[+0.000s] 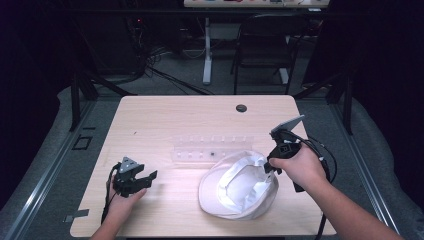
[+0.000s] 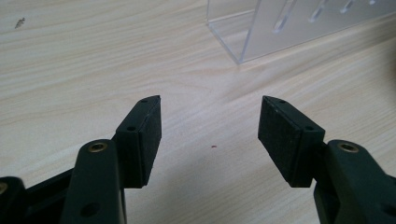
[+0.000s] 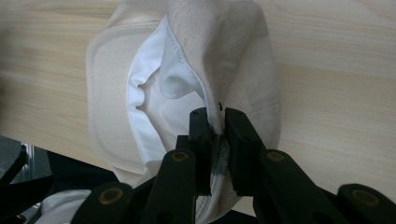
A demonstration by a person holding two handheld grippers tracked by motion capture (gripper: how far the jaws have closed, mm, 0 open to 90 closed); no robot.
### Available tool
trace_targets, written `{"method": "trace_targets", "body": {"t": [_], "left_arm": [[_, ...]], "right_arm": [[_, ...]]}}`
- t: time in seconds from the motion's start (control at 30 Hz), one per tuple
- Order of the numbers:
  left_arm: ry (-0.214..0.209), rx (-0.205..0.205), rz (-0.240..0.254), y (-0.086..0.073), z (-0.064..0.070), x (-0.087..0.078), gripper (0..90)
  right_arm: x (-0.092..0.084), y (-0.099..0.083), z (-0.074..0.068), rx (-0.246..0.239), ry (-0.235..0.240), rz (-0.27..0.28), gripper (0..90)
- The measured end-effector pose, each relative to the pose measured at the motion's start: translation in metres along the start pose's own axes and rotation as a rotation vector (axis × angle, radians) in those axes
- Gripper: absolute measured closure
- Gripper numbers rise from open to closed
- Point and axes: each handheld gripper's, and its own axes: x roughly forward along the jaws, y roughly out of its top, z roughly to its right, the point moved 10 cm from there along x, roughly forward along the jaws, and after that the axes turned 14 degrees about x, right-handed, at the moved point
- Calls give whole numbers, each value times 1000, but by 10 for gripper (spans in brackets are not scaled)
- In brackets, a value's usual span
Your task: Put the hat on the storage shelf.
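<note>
Pinching the rim of the cream-white fabric hat (image 3: 219,60), the right tool (image 3: 217,123) has it lying crown-down on the pale wooden table (image 1: 165,115). Best lift slowly, keeping the fold deep between pads. Left tool (image 2: 210,135) rests spread, empty, near the clear acrylic rack (image 2: 299,28).

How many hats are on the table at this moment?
1. The white hat lies upside down near the table's front edge, at the right; the right gripper pinches its rim. No other hat is visible.
</note>
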Motion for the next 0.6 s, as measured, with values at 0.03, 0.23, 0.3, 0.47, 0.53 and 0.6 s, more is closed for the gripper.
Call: {"method": "trace_targets", "body": {"t": [0.03,0.23,0.3,0.47,0.53,0.6], "left_arm": [[6,3,-1,0,-1,0,399],[2,-11,9,0,0,0,398],[-8,-19,4,0,1,0,421],[-20,-18,-4,-2,3,2,428],[-24,-19,-3,-1,3,2,428],[-28,-19,-5,-2,3,2,428]], "right_arm": [[-2,0,0,-17,5,-13,816],[-15,1,-4,-13,23,-4,816],[-19,2,-6,-11,29,-2,816],[-29,3,-9,-6,24,-7,817],[-31,3,-11,0,30,-2,817],[-35,2,-12,-5,20,-21,816]]}}
